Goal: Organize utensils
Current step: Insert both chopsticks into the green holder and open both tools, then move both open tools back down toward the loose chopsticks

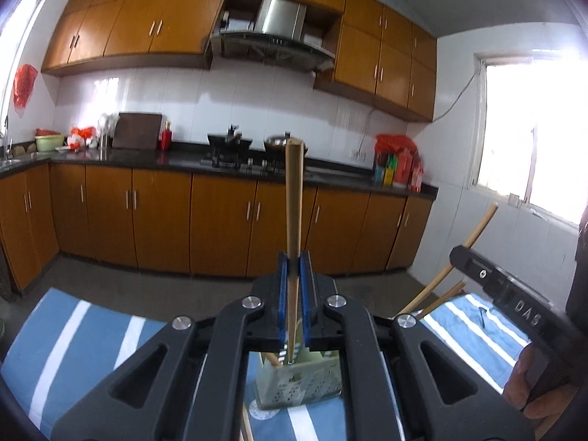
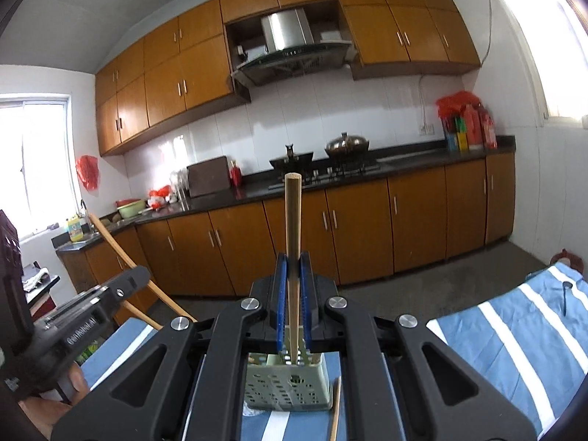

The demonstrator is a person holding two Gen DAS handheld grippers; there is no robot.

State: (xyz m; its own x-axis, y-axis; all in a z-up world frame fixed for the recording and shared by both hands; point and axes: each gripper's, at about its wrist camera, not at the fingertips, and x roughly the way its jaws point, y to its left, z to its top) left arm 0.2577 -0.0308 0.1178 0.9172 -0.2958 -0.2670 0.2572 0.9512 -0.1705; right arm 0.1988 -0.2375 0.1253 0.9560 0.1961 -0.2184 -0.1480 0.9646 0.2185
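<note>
In the left wrist view my left gripper (image 1: 294,261) is shut on wooden chopsticks (image 1: 294,198) that stand upright between its blue pads. Their lower ends hang just over a pale green perforated utensil holder (image 1: 297,382) on the striped cloth. In the right wrist view my right gripper (image 2: 293,261) is likewise shut on upright chopsticks (image 2: 293,228) above the same holder (image 2: 286,386). Each view shows the other gripper beside it: the right one (image 1: 507,294) with its slanted chopsticks (image 1: 477,228), the left one (image 2: 92,308) with its own (image 2: 110,242).
A blue-and-white striped cloth (image 2: 496,338) covers the table. A loose chopstick (image 2: 336,404) lies beside the holder and a dark utensil (image 2: 566,294) lies at the far right. Across the floor stand kitchen cabinets, a stove with pans (image 2: 345,145) and a counter.
</note>
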